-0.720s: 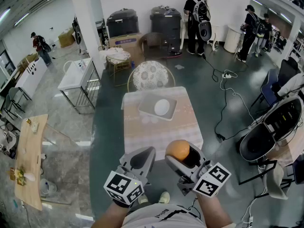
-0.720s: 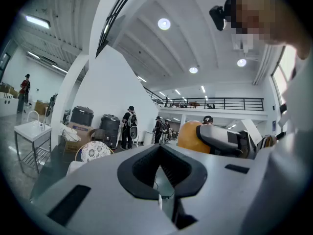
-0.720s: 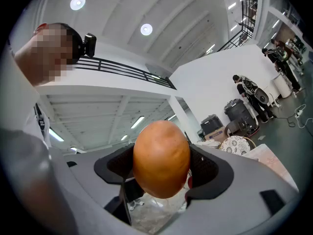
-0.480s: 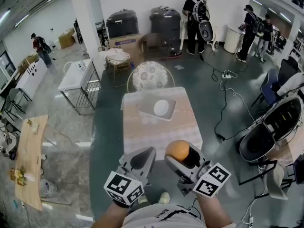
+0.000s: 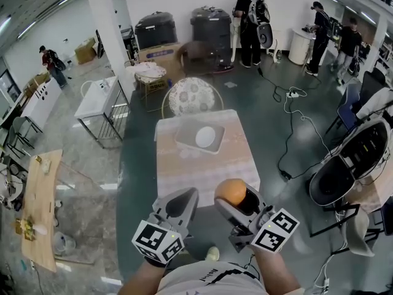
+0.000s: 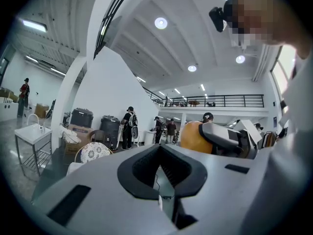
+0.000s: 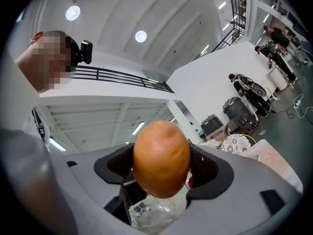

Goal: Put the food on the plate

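A round orange-brown piece of food (image 5: 230, 192) sits between the jaws of my right gripper (image 5: 233, 196), which is shut on it and held in the air short of the table's near edge. In the right gripper view the food (image 7: 161, 158) fills the gap between the dark pads. My left gripper (image 5: 183, 200) hangs beside it, shut and empty; its jaw tips meet (image 6: 160, 148). From the left gripper view the food (image 6: 193, 137) shows at the right. A white plate (image 5: 206, 137) lies on a grey tray (image 5: 184, 141) at the far half of the cloth-covered table (image 5: 202, 171).
A round patterned chair (image 5: 192, 96) stands behind the table. Black bins (image 5: 212, 26) and several people (image 5: 250, 14) are at the back wall. Cables (image 5: 295, 97) trail over the floor at right; a white metal stand (image 5: 98, 97) is at left.
Both grippers keep their places and the food stays gripped. The room beyond has slid slightly in the head view.
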Demonstrator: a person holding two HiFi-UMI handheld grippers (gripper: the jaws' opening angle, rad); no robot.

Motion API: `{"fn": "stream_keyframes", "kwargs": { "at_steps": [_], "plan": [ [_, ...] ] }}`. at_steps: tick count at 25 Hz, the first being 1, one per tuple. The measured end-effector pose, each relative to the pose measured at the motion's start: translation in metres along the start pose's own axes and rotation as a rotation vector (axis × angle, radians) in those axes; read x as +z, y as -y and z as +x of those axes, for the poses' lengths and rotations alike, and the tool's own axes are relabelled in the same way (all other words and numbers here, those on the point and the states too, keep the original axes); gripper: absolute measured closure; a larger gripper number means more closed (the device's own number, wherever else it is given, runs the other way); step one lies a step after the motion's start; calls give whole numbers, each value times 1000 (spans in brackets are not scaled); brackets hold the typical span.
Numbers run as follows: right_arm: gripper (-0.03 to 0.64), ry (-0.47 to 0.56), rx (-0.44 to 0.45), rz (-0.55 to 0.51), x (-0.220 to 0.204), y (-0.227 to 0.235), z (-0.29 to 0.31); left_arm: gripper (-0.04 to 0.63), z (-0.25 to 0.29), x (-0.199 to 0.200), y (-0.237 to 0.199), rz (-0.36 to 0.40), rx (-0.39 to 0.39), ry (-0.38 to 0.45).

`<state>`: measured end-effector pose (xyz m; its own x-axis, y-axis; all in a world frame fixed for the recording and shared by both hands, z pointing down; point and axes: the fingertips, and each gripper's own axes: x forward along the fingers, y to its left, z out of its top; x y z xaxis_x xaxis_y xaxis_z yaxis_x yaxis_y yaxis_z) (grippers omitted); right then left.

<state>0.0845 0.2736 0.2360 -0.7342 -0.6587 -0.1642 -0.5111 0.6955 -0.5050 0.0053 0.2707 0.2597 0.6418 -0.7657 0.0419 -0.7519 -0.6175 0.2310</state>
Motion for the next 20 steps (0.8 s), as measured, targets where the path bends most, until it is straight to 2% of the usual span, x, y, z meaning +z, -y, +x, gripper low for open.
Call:
{"fn": "stream_keyframes", "kwargs": {
  "at_steps": [10, 20],
  "plan": [
    [291, 28, 30, 57, 7, 8, -9, 589, 9, 0, 8, 19, 8, -2],
    [291, 3, -10, 69, 2, 34, 8, 589, 33, -4, -11, 10, -13, -6]
  ]
}}
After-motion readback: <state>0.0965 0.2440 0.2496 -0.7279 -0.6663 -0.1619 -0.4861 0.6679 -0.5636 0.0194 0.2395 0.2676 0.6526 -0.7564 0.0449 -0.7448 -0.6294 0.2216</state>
